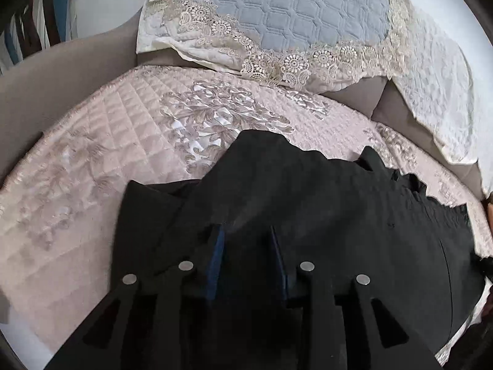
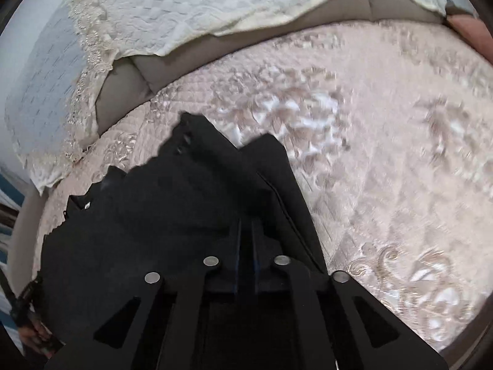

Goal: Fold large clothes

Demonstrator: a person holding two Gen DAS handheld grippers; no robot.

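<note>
- Your black garment (image 1: 308, 203) is matt woven cloth, soft-looking, with a frayed, ragged edge on one side.
- The pink bedspread (image 1: 101, 160) you work on is quilted cloth with a diamond stitch; its embroidered flowers (image 1: 215, 117) catch the light with a satin sheen.
- The grey-blue pillow (image 1: 277, 9) is quilted matt cloth, edged in openwork cream lace (image 1: 308, 61).
- Your left hand-held gripper (image 1: 248, 240) and right hand-held gripper (image 2: 246, 234) look like matt black plastic, with blue inner pads and small round bare-metal pins (image 1: 307, 266).
</note>
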